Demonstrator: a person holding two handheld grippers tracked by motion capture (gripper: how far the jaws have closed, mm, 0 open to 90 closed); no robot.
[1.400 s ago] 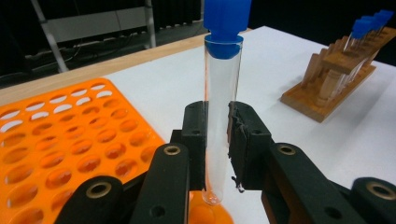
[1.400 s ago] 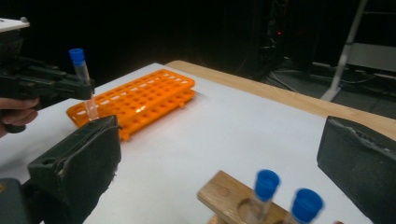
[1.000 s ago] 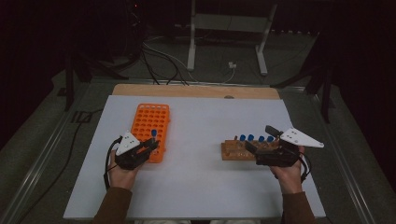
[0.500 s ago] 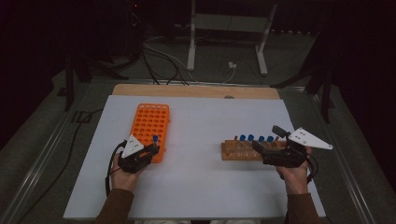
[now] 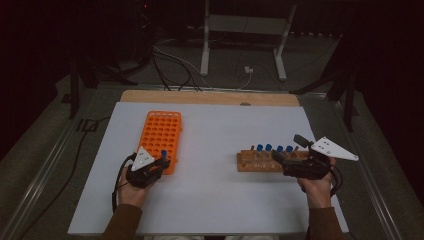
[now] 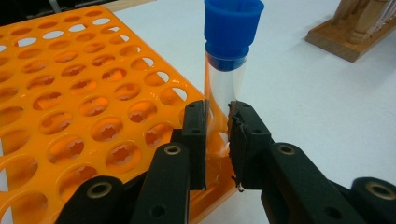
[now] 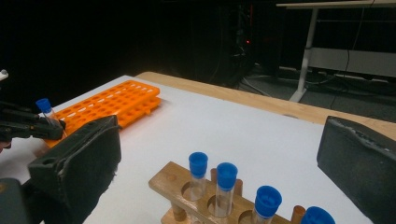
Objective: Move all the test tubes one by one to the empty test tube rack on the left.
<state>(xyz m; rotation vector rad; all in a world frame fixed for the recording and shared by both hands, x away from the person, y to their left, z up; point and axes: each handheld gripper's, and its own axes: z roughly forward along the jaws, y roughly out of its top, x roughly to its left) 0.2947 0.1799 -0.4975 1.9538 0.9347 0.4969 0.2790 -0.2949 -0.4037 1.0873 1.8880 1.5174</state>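
A clear tube with a blue cap (image 6: 229, 42) stands upright at the near right corner of the orange rack (image 6: 70, 93). My left gripper (image 6: 217, 121) is shut on its clear body, and the jaws hide its lower end. From above, the left gripper (image 5: 159, 162) and tube (image 5: 163, 153) sit at the near end of the orange rack (image 5: 161, 132). My right gripper (image 5: 289, 148) is open at the right end of the wooden rack (image 5: 260, 161). The right gripper (image 7: 224, 140) holds nothing. Several blue-capped tubes (image 7: 226, 175) stand in the wooden rack (image 7: 187, 186) below it.
A white sheet (image 5: 215, 200) covers the table, with a bare wooden strip (image 5: 210, 97) along its far edge. Most holes of the orange rack are vacant. Cables and a metal stand (image 5: 240, 30) lie on the dark floor beyond.
My left gripper with the tube has come slightly nearer the person, to the orange rack's near corner. My right gripper has drifted a little to the right along the wooden rack.
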